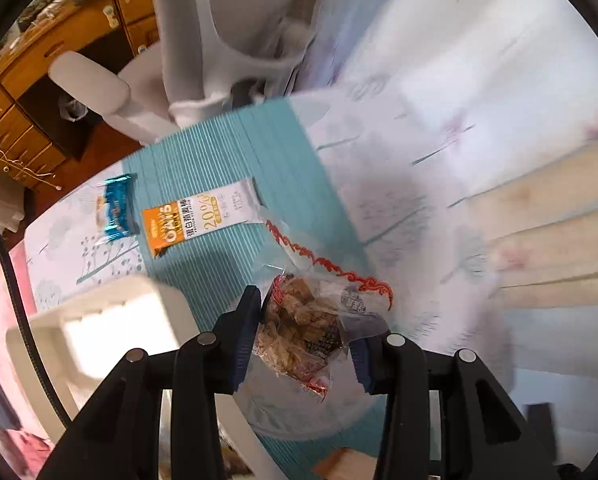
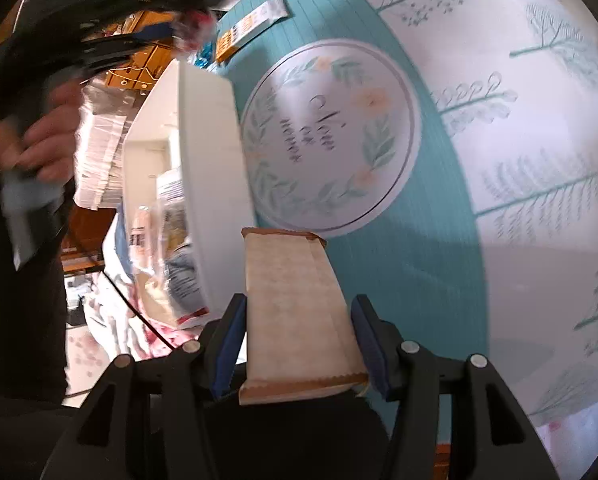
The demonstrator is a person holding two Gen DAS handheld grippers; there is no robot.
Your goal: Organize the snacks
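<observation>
- Oat bar wrapper [image 1: 201, 216], left wrist view: "OATS" in white on the orange end, "20%" in yellow on the white part; Chinese chars beside it, too small to read.
- Round emblem on cloth [image 2: 331, 140]: cursive script, blurred, illegible.
- Clear snack bag [image 1: 311, 320]: label print unreadable.
</observation>
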